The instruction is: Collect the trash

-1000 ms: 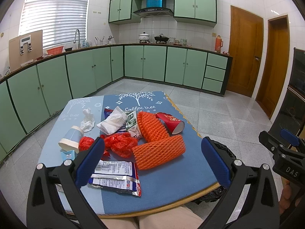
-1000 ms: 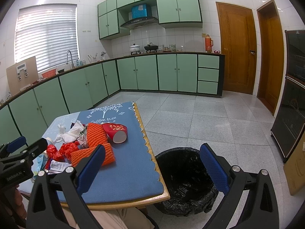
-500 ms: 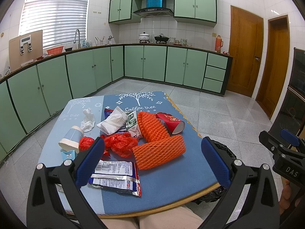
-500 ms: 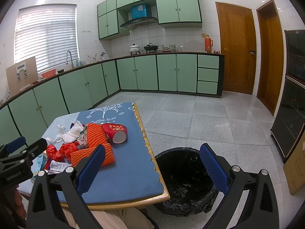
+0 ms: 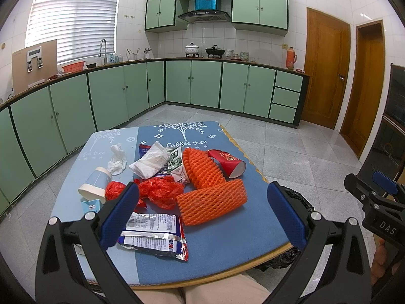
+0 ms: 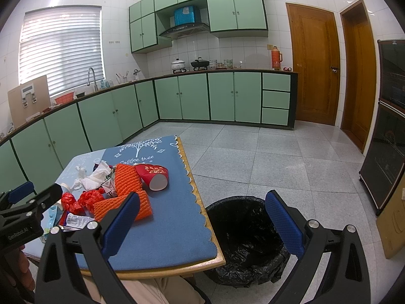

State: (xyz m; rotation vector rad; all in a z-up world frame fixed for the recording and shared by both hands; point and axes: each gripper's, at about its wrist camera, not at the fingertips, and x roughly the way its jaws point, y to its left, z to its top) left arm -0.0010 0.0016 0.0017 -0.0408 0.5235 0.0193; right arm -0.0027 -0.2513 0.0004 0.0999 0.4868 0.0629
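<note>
Orange foam net [image 5: 212, 202]: light, springy, crushable; pinch yours mid-length; left gripper [image 5: 202, 215] and right gripper [image 6: 202, 224] both gape wide, empty

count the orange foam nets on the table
2. One orange foam net lies near the table's front edge; the other foam net lies just behind it, beside the red paper cup. None seem hidden.
</note>
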